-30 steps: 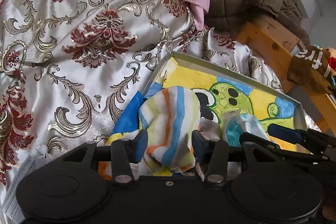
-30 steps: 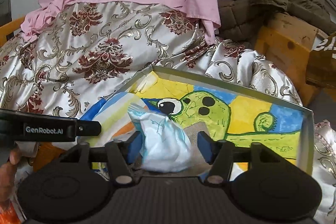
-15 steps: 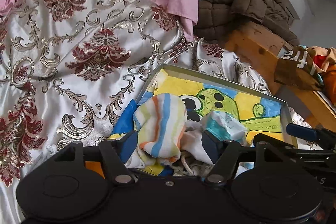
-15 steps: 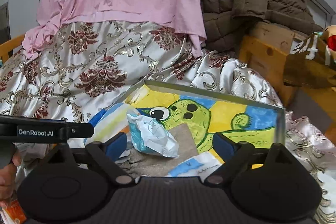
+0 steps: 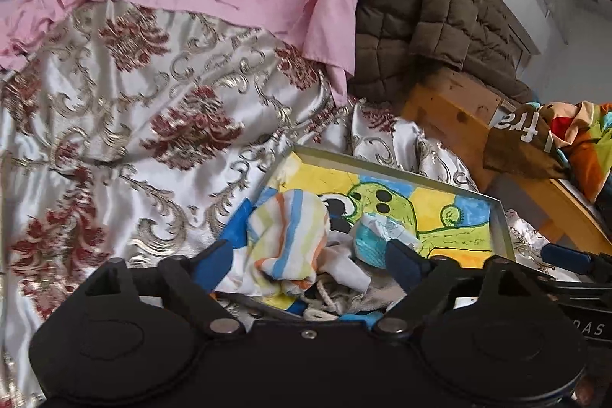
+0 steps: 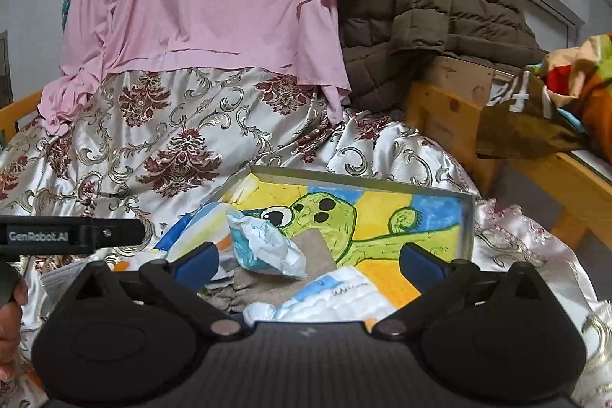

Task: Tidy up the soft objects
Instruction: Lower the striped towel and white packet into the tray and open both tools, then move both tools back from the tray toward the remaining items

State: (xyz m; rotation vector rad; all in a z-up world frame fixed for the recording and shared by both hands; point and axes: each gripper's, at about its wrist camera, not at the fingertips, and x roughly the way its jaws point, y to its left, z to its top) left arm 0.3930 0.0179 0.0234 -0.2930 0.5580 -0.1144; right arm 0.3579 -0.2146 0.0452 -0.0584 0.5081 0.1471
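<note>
The left gripper (image 5: pixel 308 255) and right gripper (image 6: pixel 310 260) are seen opening wide, nothing clamped. The striped cloth (image 5: pixel 287 236) and the blue-and-white packet (image 6: pixel 264 247) are already laid in the cartoon-painted tray (image 6: pixel 468 220) on the bed; further sorting probably remains.

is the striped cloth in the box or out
In: the striped cloth lies bunched inside the box, free between the opening left gripper.
</note>
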